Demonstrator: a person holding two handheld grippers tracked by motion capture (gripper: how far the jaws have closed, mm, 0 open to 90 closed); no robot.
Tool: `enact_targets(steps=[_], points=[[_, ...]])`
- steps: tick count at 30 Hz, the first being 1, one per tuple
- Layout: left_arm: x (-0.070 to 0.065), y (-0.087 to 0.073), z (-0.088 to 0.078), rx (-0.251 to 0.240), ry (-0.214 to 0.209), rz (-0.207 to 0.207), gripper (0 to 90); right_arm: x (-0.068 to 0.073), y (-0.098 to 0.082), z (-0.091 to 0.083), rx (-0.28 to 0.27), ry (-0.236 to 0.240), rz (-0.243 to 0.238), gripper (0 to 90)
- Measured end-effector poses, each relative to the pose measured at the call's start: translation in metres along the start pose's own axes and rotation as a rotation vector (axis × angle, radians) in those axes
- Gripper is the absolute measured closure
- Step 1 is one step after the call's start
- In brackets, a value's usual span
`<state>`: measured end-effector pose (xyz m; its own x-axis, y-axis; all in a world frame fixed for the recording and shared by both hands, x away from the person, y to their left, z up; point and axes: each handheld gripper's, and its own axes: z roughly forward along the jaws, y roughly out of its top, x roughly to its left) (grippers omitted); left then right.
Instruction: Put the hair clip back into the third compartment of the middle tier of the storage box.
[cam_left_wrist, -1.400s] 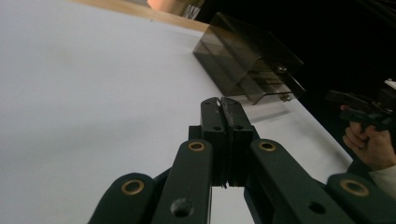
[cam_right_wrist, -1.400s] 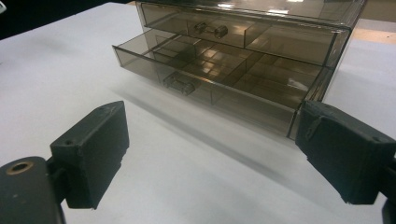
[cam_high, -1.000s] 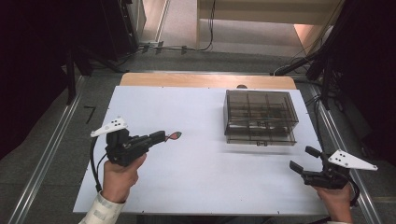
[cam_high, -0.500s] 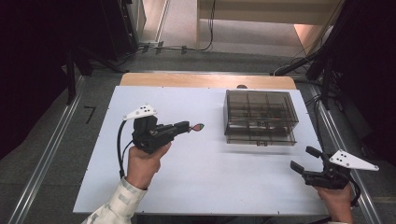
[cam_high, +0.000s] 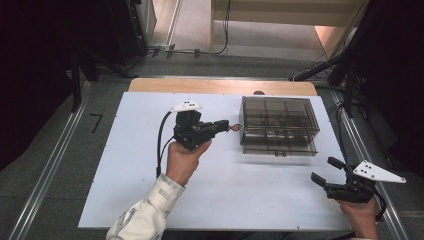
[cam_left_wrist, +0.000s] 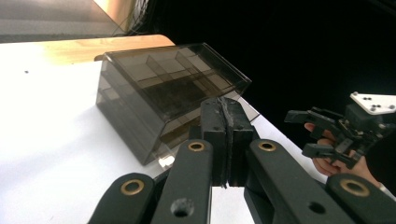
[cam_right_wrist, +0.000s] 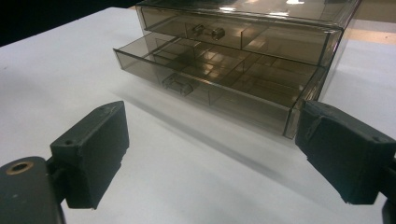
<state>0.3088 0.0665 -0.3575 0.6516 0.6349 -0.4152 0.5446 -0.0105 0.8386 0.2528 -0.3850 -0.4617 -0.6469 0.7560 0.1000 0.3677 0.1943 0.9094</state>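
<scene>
A smoky see-through drawer box (cam_high: 278, 125) stands at the back right of the white table (cam_high: 130, 165). Its lower drawer (cam_right_wrist: 210, 77) is pulled out, with empty-looking compartments. My left gripper (cam_high: 226, 125) hangs just left of the box, jaws pressed together on a small red item (cam_high: 234, 127) that sticks out at the tips. In the left gripper view the shut jaws (cam_left_wrist: 225, 123) point at the box (cam_left_wrist: 173, 88), and the item itself is hard to make out. My right gripper (cam_high: 324, 169) rests near the front right corner, open and empty (cam_right_wrist: 219, 154), facing the drawer front.
A wooden strip (cam_high: 220, 86) runs along the table's far edge. Metal rails (cam_high: 55, 165) flank the table on both sides. Cables and dark equipment lie on the floor beyond. The other gripper (cam_left_wrist: 301, 133) shows at the right of the left gripper view.
My left hand has carried the small red item to the right and a little farther back, up to the box's left side. The right gripper has stayed put.
</scene>
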Motion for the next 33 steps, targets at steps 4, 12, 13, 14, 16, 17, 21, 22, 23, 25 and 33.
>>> enact_targets(steps=[4,12,13,14,16,17,21,22,23,25,33], points=[[-0.001,0.001,0.018,0.016,-0.011,-0.003,90.0,-0.001,-0.001,-0.001,-0.001,-0.002,0.004,8.2],[-0.004,0.002,0.050,0.045,-0.027,-0.005,90.0,-0.003,-0.002,-0.002,-0.005,0.004,0.012,8.2],[-0.005,0.002,0.053,0.046,-0.029,-0.004,90.0,-0.003,-0.002,-0.002,-0.005,0.004,0.012,8.2],[-0.006,0.003,0.057,0.051,-0.031,-0.002,90.0,-0.003,-0.002,-0.002,-0.005,0.005,0.012,8.2],[-0.008,0.004,0.065,0.058,-0.034,-0.003,90.0,-0.003,-0.003,-0.002,-0.005,0.006,0.012,8.2],[-0.009,0.005,0.069,0.061,-0.037,0.002,90.0,-0.003,-0.003,-0.002,-0.006,0.008,0.013,8.2],[-0.015,0.007,0.085,0.075,-0.050,0.008,90.0,-0.004,-0.003,-0.003,-0.010,0.006,0.016,8.2],[-0.017,0.007,0.091,0.080,-0.054,0.010,90.0,-0.005,-0.004,-0.004,-0.012,0.007,0.018,8.2],[-0.018,0.008,0.096,0.083,-0.057,0.012,90.0,-0.005,-0.004,-0.004,-0.012,0.007,0.020,8.2],[-0.022,0.008,0.105,0.094,-0.064,0.014,90.0,-0.006,-0.004,-0.005,-0.014,0.008,0.023,8.2],[-0.033,0.007,0.138,0.128,-0.090,0.022,90.0,-0.007,-0.006,-0.005,-0.010,0.009,0.024,8.2]])
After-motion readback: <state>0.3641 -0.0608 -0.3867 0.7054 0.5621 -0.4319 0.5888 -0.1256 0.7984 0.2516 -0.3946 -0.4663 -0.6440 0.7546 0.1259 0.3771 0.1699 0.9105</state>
